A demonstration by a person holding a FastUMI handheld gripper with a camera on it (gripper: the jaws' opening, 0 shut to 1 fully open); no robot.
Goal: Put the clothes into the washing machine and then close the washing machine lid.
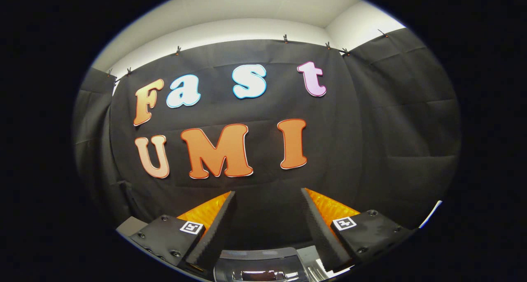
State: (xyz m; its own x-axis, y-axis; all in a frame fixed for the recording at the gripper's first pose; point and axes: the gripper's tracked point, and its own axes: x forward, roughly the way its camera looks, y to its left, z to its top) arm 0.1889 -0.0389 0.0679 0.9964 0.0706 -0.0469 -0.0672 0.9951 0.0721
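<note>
Gripper view: the gripper point(267, 195) jaws stand wide apart, grasping nothing, facing the black cloth wall point(383, 129).

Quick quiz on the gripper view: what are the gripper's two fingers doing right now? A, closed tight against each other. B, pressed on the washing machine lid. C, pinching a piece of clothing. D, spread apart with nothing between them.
D: the gripper has its fingers wide apart, with just the black cloth wall showing through the gap between them.
</note>
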